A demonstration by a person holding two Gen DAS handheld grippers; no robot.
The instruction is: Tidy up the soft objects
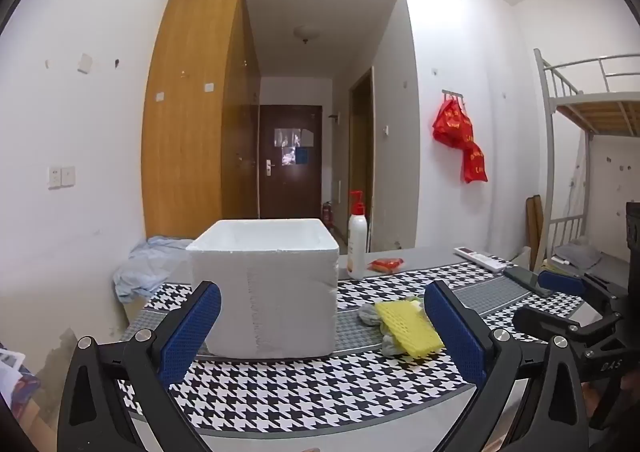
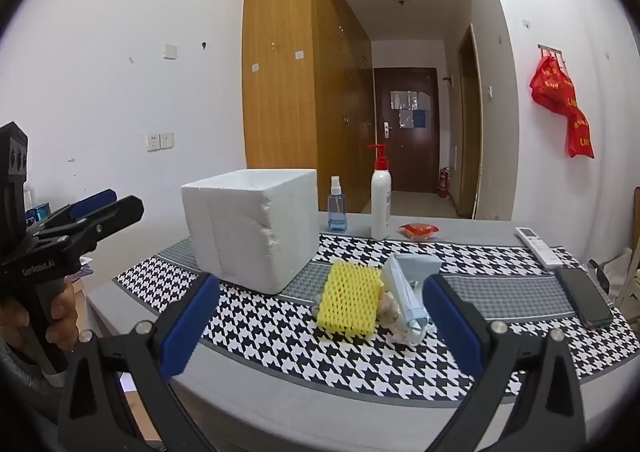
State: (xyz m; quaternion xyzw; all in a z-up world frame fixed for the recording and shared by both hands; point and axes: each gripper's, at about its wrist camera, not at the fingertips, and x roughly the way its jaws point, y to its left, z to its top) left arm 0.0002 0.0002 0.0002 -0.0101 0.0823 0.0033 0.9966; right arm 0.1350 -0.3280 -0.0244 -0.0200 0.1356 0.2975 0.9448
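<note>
Both the left gripper (image 1: 322, 326) and right gripper (image 2: 320, 318) hold their fingers wide apart, gripping nothing. A yellow foam net (image 2: 350, 302) lies beside the white foam box (image 2: 250, 226) on the worktop (image 2: 280, 404).

Yellow foam net (image 2: 349, 302) atop soft pile beside foam box (image 2: 250, 226)

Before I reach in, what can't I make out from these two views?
- Inside of the foam box: both views, hidden by its own walls.
- Spray bottle: left view, hidden behind the box.
- Soft pile under the yellow foam net: both views, partly covered.
- Print on the red packet: too small.
</note>
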